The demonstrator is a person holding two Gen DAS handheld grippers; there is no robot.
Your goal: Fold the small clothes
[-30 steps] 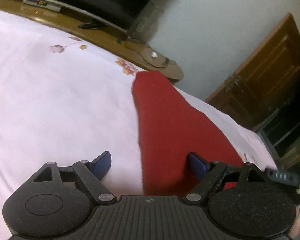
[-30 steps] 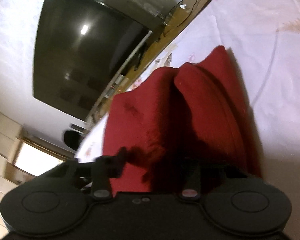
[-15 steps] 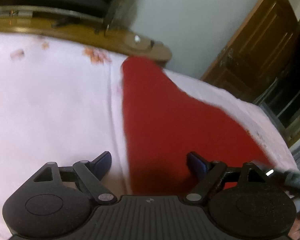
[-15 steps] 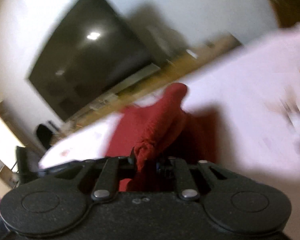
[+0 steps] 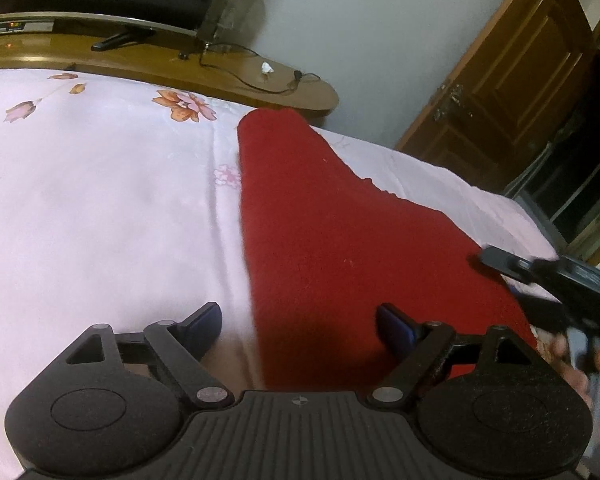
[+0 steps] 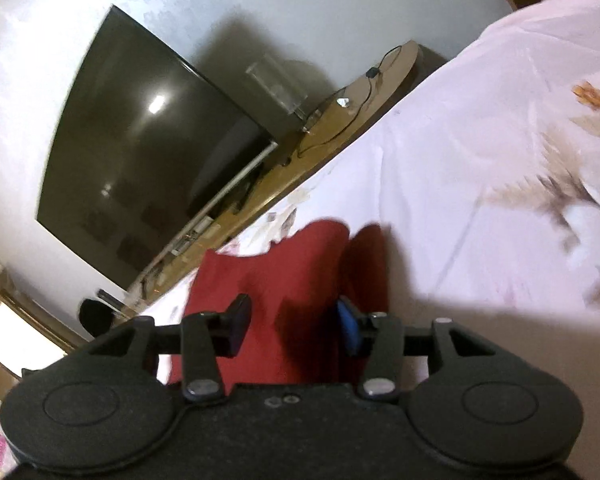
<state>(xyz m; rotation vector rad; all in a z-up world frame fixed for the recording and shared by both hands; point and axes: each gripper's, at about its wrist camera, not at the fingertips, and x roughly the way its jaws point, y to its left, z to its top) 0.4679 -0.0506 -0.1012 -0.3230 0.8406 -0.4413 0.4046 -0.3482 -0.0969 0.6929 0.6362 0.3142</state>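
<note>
Since a second ago the right tool (image 6: pixel 292 326) has been letting go: then it was pinching a bunched fold of the dark red knitted garment (image 5: pixel 340 248), and its jaws have just been opening, so the cloth is now lying below them and no longer pressed between the pads. That garment is resting flat on the pale pink flower-printed bed sheet (image 5: pixel 100 200), one narrow end reaching toward the curved wooden TV stand (image 5: pixel 236 76) at the foot of the bed.

To my eye one fold is just being finished and the release is in hand. Next the person is probably needing to pick a fresh edge of the cloth, likely the near one, and carry it over again, keeping the layers aligned.

Both hands are tilting their tools downward at the bed. Standing wide open and holding nothing, the left tool (image 5: pixel 298 322) is hovering over the garment's near left edge. In the left view the right tool is showing at the right margin beside the cloth.
</note>
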